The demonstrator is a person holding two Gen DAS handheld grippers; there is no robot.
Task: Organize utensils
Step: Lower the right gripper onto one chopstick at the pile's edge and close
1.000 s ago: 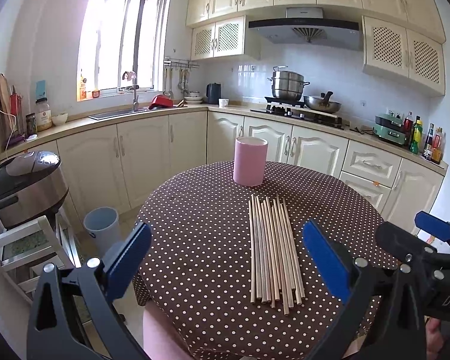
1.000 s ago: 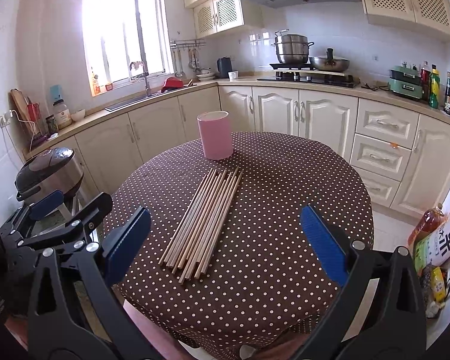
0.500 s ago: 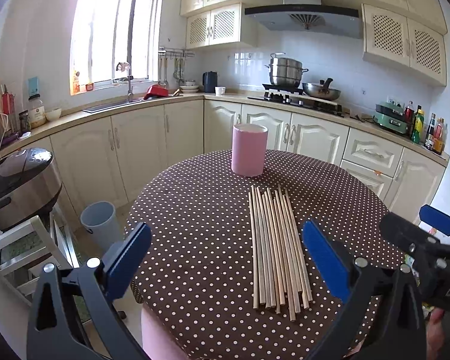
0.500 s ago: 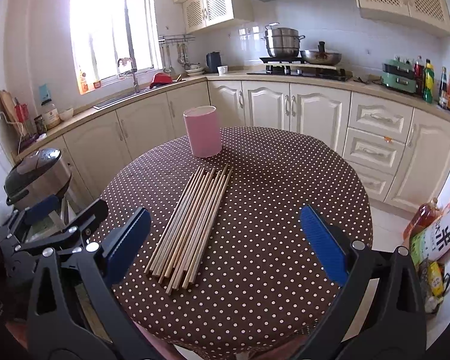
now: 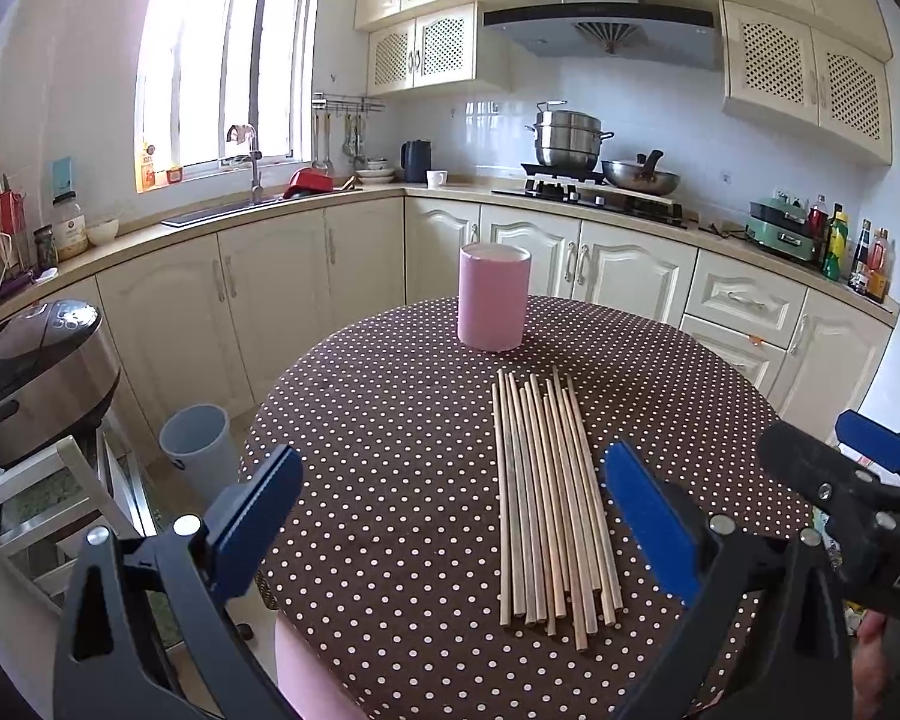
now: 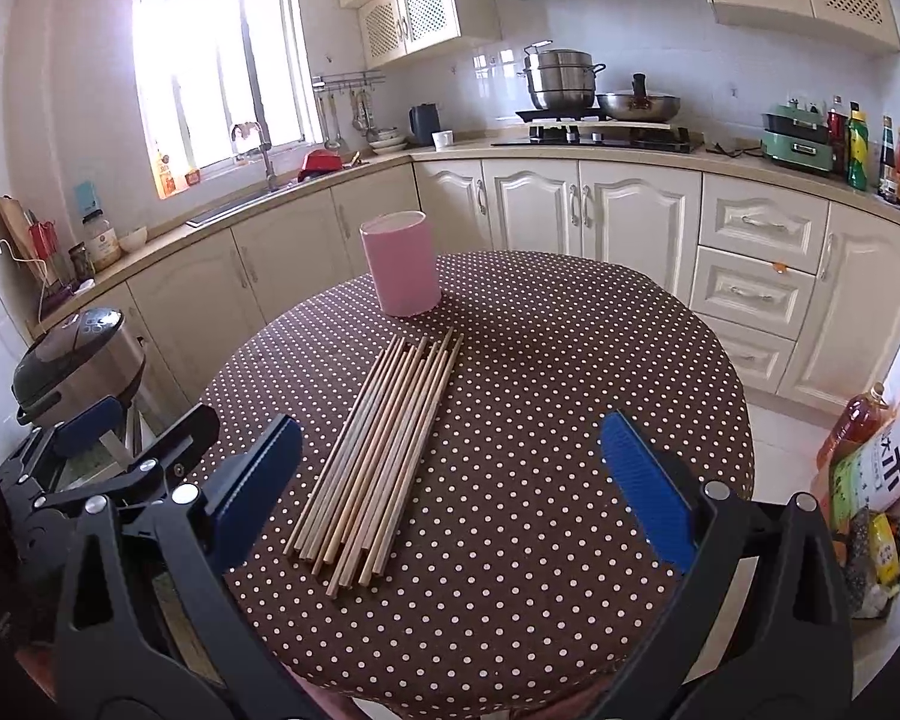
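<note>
Kitchen, polka-dot bench [image 5: 390, 420] | chopsticks [image 5: 549, 498] bundled centre frame, below pink holder [image 5: 494, 305] | left gripper [image 5: 450, 516], right gripper [image 6: 450, 480]: jaws apart, empty | risk: round sticks roll, scatter if nudged

Left wrist view: from above the near table [image 5: 390, 420] edge, facing forward and slightly down toward the kitchen counter [image 5: 570, 204]; chopsticks [image 5: 549, 498] close, right of centre. Right wrist view: same facing, from further right; chopsticks [image 6: 384, 456] left of centre. Shared: table, pink cup [image 5: 493, 297] [image 6: 399, 262], chopsticks, counter, stove, window.
</note>
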